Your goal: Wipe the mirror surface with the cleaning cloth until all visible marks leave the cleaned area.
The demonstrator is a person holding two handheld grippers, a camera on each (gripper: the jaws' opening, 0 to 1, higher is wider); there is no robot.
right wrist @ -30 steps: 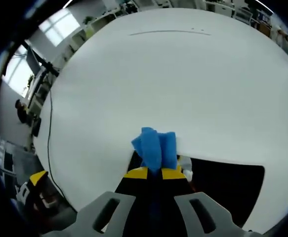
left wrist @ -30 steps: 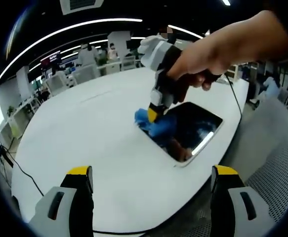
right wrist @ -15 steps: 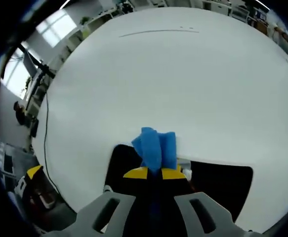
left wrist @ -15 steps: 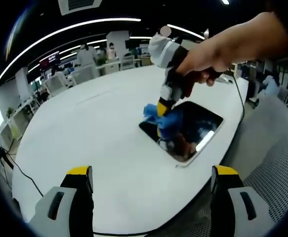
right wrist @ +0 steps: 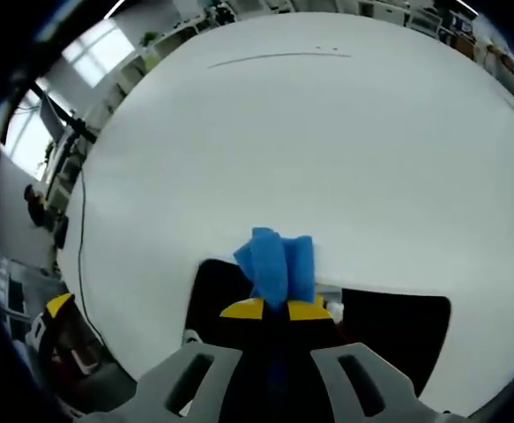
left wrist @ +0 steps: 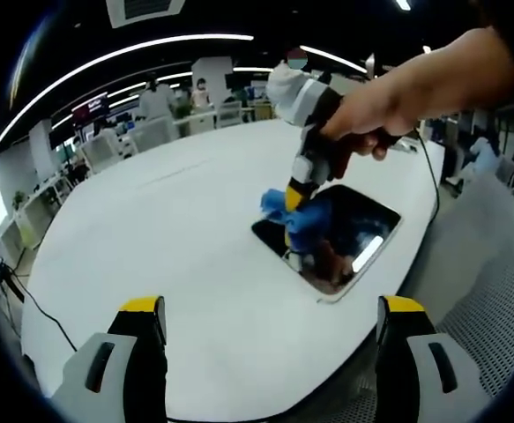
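Left gripper view: a hand point(left wrist: 389, 106) grips the right gripper point(left wrist: 294, 196) and presses a blue cloth point(left wrist: 296, 210) down onto a dark mirror point(left wrist: 353, 231), which lies flat on a white table point(left wrist: 151, 247) near its right-hand edge. The right gripper's yellow-tipped jaws are closed on the cloth, whose bunched folds sit on the mirror's far-left part. The glass reflects the gripper, the cloth and a bright strip of ceiling light. A black cable point(left wrist: 424, 181) runs across the table behind the mirror. This view's own left gripper point(left wrist: 270, 322) hangs above the table's near edge, its two jaws set wide apart with nothing between them, well apart from the mirror. Office desks and chairs stand in the background under long ceiling lights.

Right gripper view: the right gripper point(right wrist: 271, 307) has its jaws pinched together on the cloth point(right wrist: 275, 262), which sticks up past the yellow tips as a folded blue wad. The mirror point(right wrist: 398, 330) spreads black to both sides beneath the jaws, its far edge meeting the table point(right wrist: 309, 150) just beyond the cloth. A thin cable point(right wrist: 81, 238) trails along the table's left rim.
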